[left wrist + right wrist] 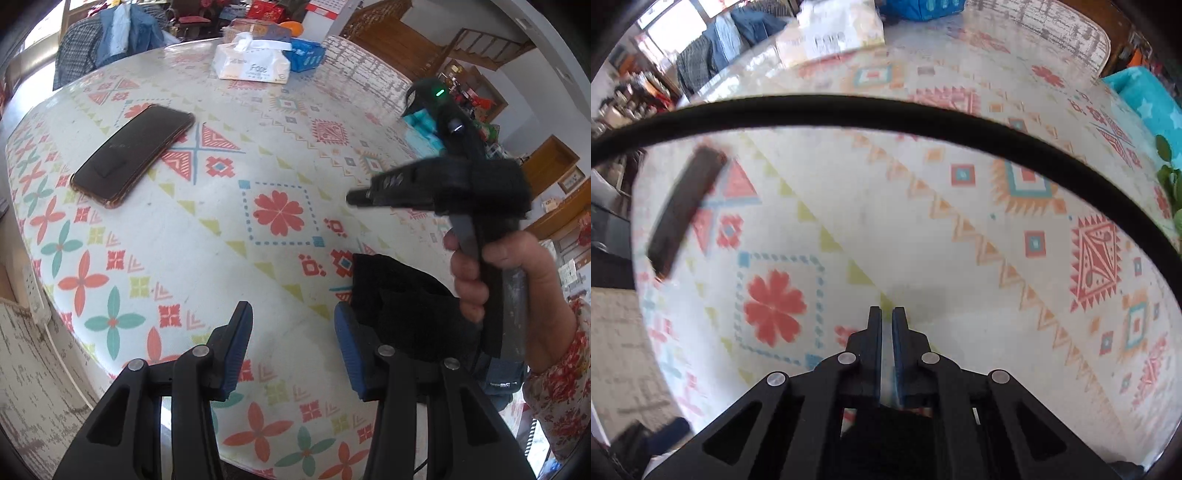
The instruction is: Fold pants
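A small heap of black pants (402, 314) lies near the table's front right edge, just right of my left gripper's right finger. My left gripper (293, 332) is open and empty above the patterned tablecloth (221, 229). In the left wrist view the right gripper's black body (458, 184) is held up in a hand above the pants; its fingers do not show there. In the right wrist view my right gripper (887, 317) is shut, nothing between its pads, above the tablecloth (923, 240). The pants are out of that view.
A black phone (133, 151) lies at the left of the table, also in the right wrist view (683, 210). A tissue pack (255, 61) and a blue packet (306, 53) sit at the far edge. A black cable (886, 110) crosses the right wrist view. A teal cloth (1145, 96) lies far right.
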The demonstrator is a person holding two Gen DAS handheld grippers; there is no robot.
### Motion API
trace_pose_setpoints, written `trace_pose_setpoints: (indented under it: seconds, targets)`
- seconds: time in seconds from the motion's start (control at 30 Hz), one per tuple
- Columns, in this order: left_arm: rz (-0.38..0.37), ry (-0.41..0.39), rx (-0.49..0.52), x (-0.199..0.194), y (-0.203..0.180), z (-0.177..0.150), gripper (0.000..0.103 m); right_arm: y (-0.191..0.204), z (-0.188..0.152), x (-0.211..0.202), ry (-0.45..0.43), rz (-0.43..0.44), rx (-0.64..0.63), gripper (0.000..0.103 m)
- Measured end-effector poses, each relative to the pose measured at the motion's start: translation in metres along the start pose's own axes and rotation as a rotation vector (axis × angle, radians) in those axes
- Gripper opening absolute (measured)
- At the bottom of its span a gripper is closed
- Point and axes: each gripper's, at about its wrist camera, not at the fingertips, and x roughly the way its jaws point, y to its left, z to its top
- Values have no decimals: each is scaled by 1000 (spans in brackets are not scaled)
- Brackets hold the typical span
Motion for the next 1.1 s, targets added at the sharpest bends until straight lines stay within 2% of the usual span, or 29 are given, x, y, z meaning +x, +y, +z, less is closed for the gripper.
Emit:
trace_pose_setpoints:
  seconds: [0.03,0.1,0.17,0.23,0.27,0.3,0.37,0.57,0.6,0.63,0.67,0.7,0.73,0.8,0.83,0.87,1.0,1.1]
  targets:
    - [-6,2,16,1,-4,2,47,-3,1,-15,-56,31,13,7]
    - [-17,18,51,8,-13,2,47,-7,-3,-36,-95,63,1,9]
    - [-41,39,68,15,-20,-2,47,-10,-18,-45,-61,100,-29,13]
    - [-74,68,80,23,-28,-9,47,-11,-39,-41,18,152,-82,27]
    - [-84,81,87,28,-32,-13,48,-9,-48,-36,62,166,-118,31]
    - [-88,90,94,32,-35,-17,48,-8,-66,-40,83,166,-140,36]
    - [-106,108,97,38,-41,-24,47,-9,-88,-39,110,164,-181,36]
    - [-133,127,59,49,-43,-36,47,11,-102,-21,136,63,-336,36]
    - [-133,125,54,50,-44,-37,47,12,-104,-18,134,44,-360,36]
    - [-136,124,51,52,-44,-38,47,14,-106,-18,131,26,-380,32]
    - [-141,124,45,54,-44,-38,47,17,-107,-19,128,8,-393,26]
    - [-145,126,36,56,-44,-39,47,19,-108,-19,129,9,-397,12]
    - [-149,126,31,57,-45,-40,47,21,-109,-21,128,12,-394,8]
    - [-153,126,36,59,-48,-40,47,21,-111,-27,116,4,-386,8]
    - [-154,132,41,59,-50,-39,38,19,-111,-31,110,-4,-383,8]
    - [-153,141,44,61,-51,-39,21,14,-110,-38,102,-6,-377,8]
    - [-155,150,8,60,-47,-34,17,7,-107,-53,73,14,-336,6]
    - [-164,120,-8,50,-47,-25,17,0,-99,-64,46,47,-291,6]
